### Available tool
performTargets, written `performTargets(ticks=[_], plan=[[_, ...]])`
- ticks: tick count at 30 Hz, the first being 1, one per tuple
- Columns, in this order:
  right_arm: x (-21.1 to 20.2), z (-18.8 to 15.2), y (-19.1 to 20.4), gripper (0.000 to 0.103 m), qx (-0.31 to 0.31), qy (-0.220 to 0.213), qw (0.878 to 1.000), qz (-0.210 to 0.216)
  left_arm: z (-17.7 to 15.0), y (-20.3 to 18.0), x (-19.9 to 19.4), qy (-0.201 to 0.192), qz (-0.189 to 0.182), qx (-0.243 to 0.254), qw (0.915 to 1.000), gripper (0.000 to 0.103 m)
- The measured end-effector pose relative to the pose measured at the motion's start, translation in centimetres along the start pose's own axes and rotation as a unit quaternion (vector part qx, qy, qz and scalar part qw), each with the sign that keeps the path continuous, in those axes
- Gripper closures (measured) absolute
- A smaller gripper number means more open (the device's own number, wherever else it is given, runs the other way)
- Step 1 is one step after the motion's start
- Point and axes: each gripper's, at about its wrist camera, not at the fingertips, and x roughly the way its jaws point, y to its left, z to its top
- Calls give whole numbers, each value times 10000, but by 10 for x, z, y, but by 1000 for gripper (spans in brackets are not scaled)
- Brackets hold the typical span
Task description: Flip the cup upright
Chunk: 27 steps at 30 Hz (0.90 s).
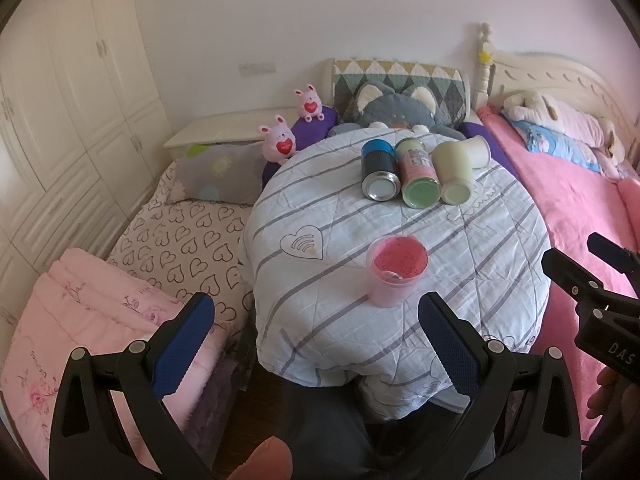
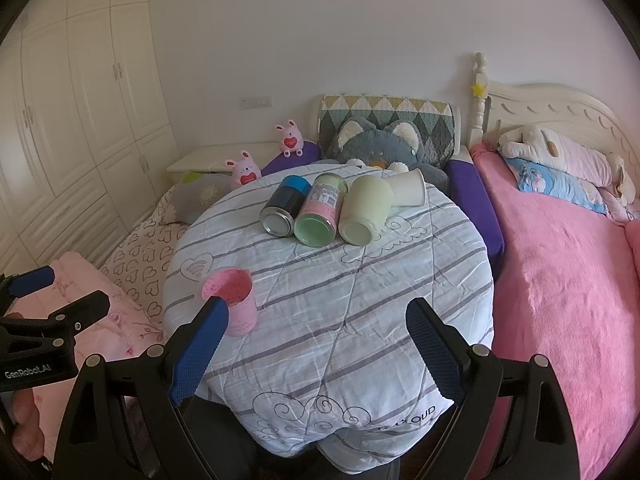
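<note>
Pink cup (image 1: 396,272) stands mouth-up near the front of the quilt-covered table (image 1: 500,248), axis vertical, just ahead of the spread, empty left gripper (image 1: 316,332) and nearer it than the equally spread right gripper (image 2: 316,344).

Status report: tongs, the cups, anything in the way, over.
Left tongs open, empty. Right tongs open, empty. Pink cup upright, near; four containers lying at far side. Path clear.
</note>
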Motion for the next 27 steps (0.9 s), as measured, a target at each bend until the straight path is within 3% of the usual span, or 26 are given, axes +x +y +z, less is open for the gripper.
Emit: performTargets(ticks=[27], plan=[[5,-4,-5,11,58,43,10000,34,1,-2,-1,1,15,26,10000,0]])
